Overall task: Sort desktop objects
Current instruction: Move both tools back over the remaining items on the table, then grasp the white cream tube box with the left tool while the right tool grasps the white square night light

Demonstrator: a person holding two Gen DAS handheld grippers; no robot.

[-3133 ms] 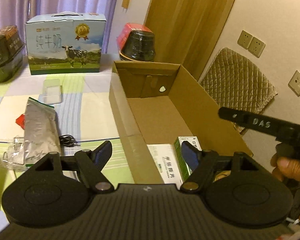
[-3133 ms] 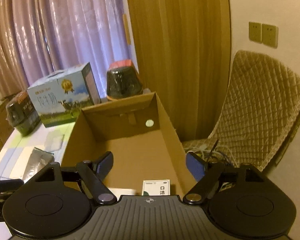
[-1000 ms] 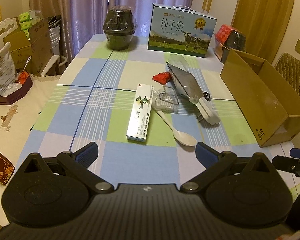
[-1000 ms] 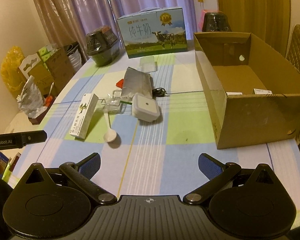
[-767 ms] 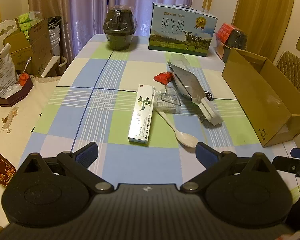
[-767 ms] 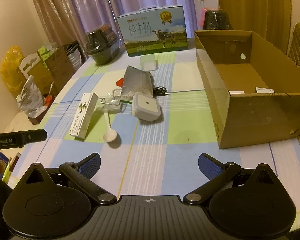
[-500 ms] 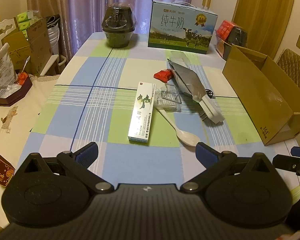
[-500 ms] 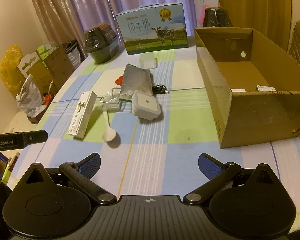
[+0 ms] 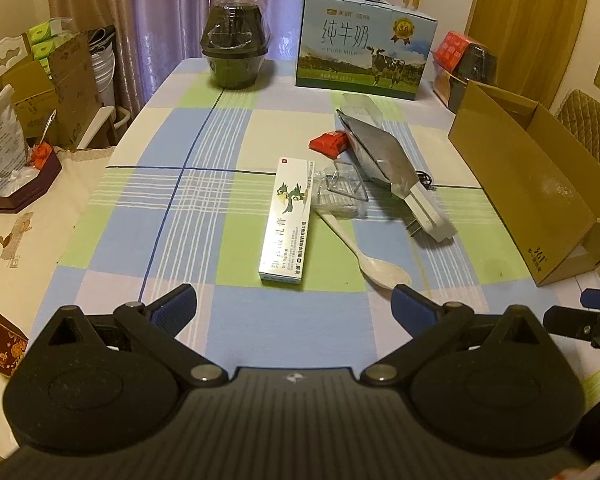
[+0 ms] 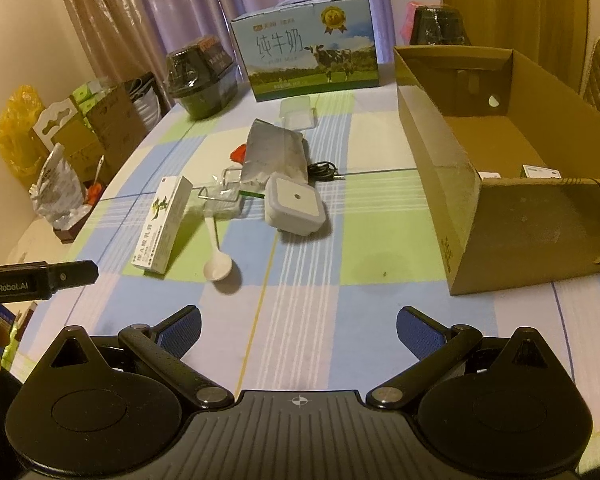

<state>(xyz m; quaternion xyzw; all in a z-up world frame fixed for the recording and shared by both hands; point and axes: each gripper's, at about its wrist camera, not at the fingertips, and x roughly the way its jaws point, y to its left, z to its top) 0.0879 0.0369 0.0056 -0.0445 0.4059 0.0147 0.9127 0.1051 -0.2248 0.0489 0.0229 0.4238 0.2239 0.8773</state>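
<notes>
Both grippers hang open and empty over the table's near edge. My left gripper points at a long white and green ointment box, a white spoon, a clear plastic case, a silver foil pouch, a white plug-in device and a red packet. From my right gripper the same box, spoon, white device, pouch and a black cable lie ahead. The open cardboard box at the right holds small white boxes.
At the table's far end stand a milk carton case, a dark lidded tub and a second tub by a red box. A clear lidded container lies near the milk case. Cartons and bags crowd the floor left of the table.
Since three seconds ago both grippers drew back from over the cardboard box to the table's near edge and opened wider. Over the last second the views barely shift.
</notes>
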